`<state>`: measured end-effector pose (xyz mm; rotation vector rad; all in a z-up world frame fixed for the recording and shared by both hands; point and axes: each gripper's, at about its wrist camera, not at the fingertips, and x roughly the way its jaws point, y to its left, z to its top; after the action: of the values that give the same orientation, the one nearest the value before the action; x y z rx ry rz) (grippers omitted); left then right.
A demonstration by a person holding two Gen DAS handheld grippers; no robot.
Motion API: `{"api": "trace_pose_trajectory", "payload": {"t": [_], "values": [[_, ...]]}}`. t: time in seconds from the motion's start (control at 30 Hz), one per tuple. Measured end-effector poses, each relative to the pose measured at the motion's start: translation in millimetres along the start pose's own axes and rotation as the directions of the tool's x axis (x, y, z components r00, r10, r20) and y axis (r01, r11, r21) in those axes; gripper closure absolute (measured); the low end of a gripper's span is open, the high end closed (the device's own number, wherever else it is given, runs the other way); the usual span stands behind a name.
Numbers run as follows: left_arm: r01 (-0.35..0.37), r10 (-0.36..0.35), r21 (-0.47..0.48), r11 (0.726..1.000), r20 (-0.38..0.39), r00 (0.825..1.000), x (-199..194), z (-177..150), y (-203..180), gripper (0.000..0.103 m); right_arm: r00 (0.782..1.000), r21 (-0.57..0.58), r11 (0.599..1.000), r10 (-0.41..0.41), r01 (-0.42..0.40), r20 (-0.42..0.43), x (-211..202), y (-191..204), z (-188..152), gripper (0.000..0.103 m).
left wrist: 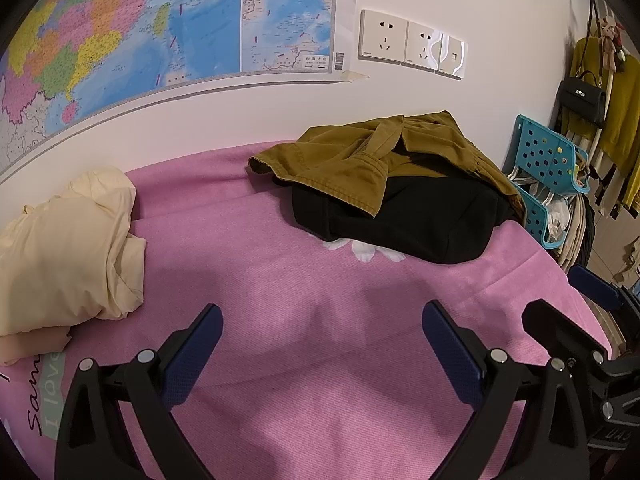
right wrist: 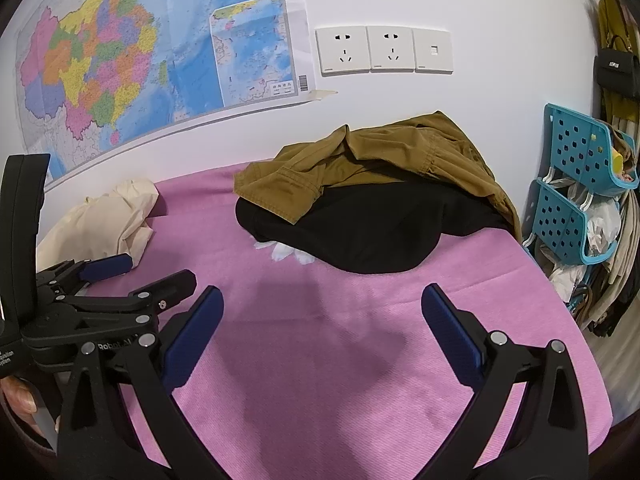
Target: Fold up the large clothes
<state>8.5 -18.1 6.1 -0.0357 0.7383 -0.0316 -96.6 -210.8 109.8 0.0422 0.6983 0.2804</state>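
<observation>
Both tools, left tool (left wrist: 322, 326) and right tool (right wrist: 322, 308), wide and empty; risk: grabbing brown jacket (right wrist: 360, 160) at 12 o'clock drags black garment (right wrist: 360, 236) underneath along.

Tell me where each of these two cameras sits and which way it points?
Left wrist: on the left gripper, facing forward over the pink bed to the wall map; its open fingers show, the right gripper alongside.
Right wrist: on the right gripper, same direction; open fingers show, left gripper alongside.
Shared: olive garment on black garment, cream garment, sockets.
</observation>
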Motion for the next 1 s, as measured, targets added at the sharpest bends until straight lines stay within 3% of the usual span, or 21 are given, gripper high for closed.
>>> {"api": "trace_pose_trajectory", "payload": {"t": [1.0], "values": [[0.012,-0.013,-0.008,1.0,-0.024,1.0,8.7,9.4,0.5,0.007,1.0,-0.039,0.999,-0.006,0.007,0.02,6.6,-3.5,17.5,0.005]]}}
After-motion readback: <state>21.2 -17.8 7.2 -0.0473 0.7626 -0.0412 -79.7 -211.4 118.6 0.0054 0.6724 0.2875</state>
